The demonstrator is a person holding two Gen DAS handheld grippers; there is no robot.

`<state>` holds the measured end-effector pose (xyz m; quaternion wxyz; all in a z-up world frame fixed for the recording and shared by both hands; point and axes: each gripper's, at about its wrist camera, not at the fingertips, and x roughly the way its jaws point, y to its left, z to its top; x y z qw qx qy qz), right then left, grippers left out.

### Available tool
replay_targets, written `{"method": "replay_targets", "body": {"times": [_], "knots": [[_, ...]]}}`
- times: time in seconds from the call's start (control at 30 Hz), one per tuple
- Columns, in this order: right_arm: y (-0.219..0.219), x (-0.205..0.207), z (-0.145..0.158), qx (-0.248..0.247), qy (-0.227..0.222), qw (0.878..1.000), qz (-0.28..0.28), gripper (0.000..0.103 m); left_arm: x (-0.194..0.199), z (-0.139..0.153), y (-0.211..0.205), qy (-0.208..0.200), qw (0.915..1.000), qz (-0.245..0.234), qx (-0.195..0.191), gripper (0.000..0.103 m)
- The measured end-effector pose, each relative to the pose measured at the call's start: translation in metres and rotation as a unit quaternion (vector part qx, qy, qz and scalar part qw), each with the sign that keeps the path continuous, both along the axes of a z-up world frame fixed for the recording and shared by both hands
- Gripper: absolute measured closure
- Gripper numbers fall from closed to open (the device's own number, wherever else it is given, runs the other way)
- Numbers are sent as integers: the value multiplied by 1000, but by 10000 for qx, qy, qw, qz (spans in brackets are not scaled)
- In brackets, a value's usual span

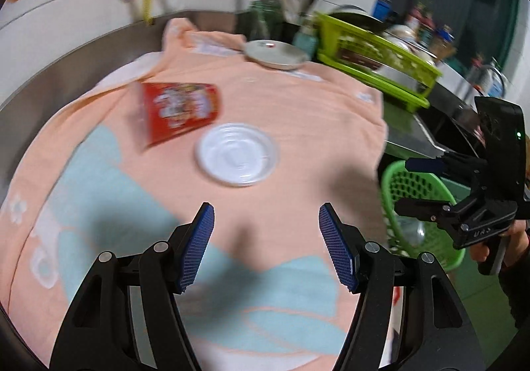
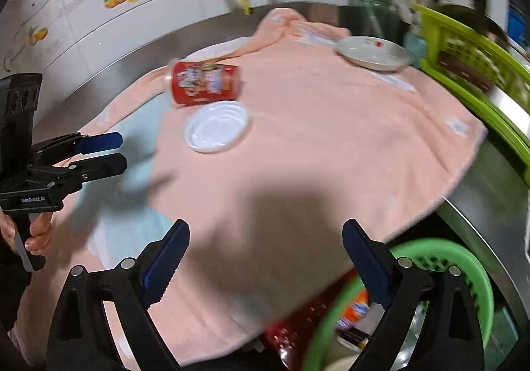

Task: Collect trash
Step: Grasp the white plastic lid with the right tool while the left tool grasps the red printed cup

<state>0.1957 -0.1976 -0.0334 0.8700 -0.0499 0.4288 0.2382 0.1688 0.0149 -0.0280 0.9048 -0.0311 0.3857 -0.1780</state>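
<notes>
A red printed paper cup [image 1: 180, 109] [image 2: 205, 82] lies on its side on a peach towel [image 1: 314, 126] [image 2: 331, 126]. A white plastic lid [image 1: 237, 154] [image 2: 217, 126] lies flat just in front of it. My left gripper [image 1: 266, 238] [image 2: 116, 152] hovers open over the towel's near left part, nothing between its blue pads. My right gripper [image 2: 268, 255] [image 1: 414, 185] stands wide open and empty above the towel's near right edge. Beside that edge sits a green mesh basket [image 1: 391, 179] [image 2: 463, 258] holding a red wrapper and an orange packet [image 2: 354, 308].
A grey-white pan lid [image 1: 275, 54] [image 2: 371, 53] rests at the towel's far side. A lime-green dish rack [image 1: 374, 56] [image 2: 470, 53] with dishes stands at the right. Taps and a tiled wall are behind. A person's hand [image 2: 36, 232] grips each handle.
</notes>
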Motion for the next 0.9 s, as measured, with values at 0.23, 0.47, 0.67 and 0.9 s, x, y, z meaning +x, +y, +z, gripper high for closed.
{"method": "replay_targets", "body": {"times": [0.23,0.47,0.67,0.9], "knots": [[61,26,-10,-208,-12,9990,406,10,4,-8,42,42,9990,408,-191,38],[92,55,-26,-289,74,9983,495,9,13,-19,64,103,9978,587,-293,38],[109,80,-39,-355,187,9981,474,9,27,-25,73,152,9972,662,-298,38],[118,97,-48,-433,256,9976,479,8,46,-24,78,129,9972,685,-278,38]]}}
